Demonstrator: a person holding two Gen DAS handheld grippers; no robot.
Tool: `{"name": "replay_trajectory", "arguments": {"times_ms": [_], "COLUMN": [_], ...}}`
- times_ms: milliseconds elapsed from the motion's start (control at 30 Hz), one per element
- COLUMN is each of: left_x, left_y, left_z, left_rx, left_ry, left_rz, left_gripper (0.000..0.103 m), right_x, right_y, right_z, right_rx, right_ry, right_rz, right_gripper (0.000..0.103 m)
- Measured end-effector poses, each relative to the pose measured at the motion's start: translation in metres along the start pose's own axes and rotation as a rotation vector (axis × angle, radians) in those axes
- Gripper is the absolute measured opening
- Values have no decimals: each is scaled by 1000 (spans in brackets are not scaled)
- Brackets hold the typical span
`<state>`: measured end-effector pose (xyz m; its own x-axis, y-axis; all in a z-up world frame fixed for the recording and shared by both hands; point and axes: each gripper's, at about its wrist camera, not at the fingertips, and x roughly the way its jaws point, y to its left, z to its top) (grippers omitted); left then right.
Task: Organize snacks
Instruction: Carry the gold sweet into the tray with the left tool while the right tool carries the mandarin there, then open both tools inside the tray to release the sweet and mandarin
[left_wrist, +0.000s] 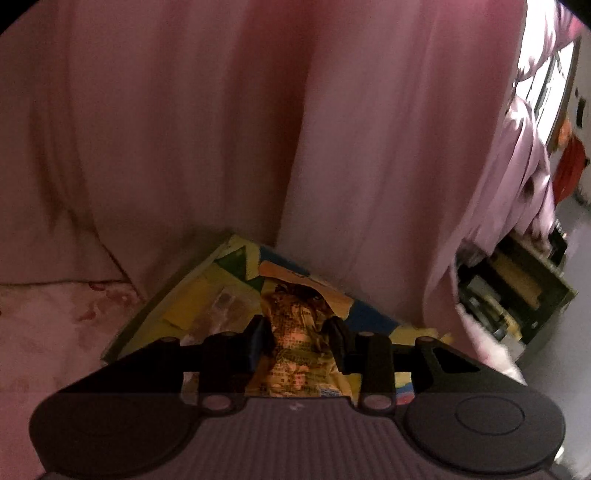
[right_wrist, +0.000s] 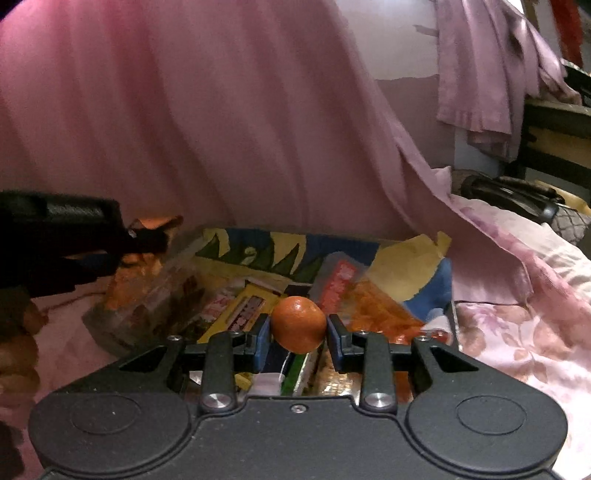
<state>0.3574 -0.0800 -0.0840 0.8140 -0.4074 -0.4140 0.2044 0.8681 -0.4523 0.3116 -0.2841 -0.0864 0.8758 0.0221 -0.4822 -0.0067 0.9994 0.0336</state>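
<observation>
Right wrist view: a small round orange fruit (right_wrist: 298, 324) sits between the blue pads (right_wrist: 261, 341) of the right gripper (right_wrist: 298, 332), both pads against its sides; the claw is clenched on the fruit. The fruit hangs over an open box (right_wrist: 258, 245) with a yellow, blue and green printed wall. Inside the box lie several snack packets: a yellow one with red print (right_wrist: 240, 306) just left of the fruit, a red-and-white one (right_wrist: 338, 282) to its upper right, and an orange one (right_wrist: 380, 314) to the right. A clear packet with orange contents (right_wrist: 147, 291) leans at the box's left edge.

At the left of this view the left gripper (right_wrist: 155, 234) reaches in sideways, dark and partly blurred, with a crumpled orange wrapper end showing at its tip.

Left wrist view: the left gripper (left_wrist: 297, 334) is closed on an orange-gold foil packet (left_wrist: 295, 332), its fingers (left_wrist: 255, 343) pinching the packet at a narrowed waist. The packet is held above the same box (left_wrist: 207, 295), which shows here as a yellow and blue corner pointing away from the camera.

The box rests on a pink floral bedspread (right_wrist: 517, 332). A pink curtain (left_wrist: 221, 129) hangs just behind the box and fills most of both views. At the far right, past the curtain's edge, stands dark shelving (left_wrist: 517, 288), too blurred to tell its contents.
</observation>
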Motion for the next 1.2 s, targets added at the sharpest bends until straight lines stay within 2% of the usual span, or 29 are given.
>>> {"name": "replay_trajectory", "arguments": {"times_ms": [133, 400, 500, 1033, 1200], "left_x": [10, 20, 25, 31, 30], "left_y": [6, 3, 5, 1, -1], "left_z": [-11, -18, -19, -30, -30], "left_rx": [10, 50, 37, 92, 107], "left_ry": [22, 43, 63, 86, 89], "left_rz": [8, 22, 26, 35, 40], "left_gripper": [41, 41, 41, 40, 41], "right_x": [14, 26, 29, 27, 26], "right_y": [7, 20, 23, 22, 21], "right_z": [-3, -6, -10, -16, -16], "right_rx": [-17, -56, -74, -61, -47], "right_ry": [43, 83, 92, 78, 77], "right_rz": [-19, -46, -50, -44, -47], "right_gripper": [35, 35, 35, 35, 43]}}
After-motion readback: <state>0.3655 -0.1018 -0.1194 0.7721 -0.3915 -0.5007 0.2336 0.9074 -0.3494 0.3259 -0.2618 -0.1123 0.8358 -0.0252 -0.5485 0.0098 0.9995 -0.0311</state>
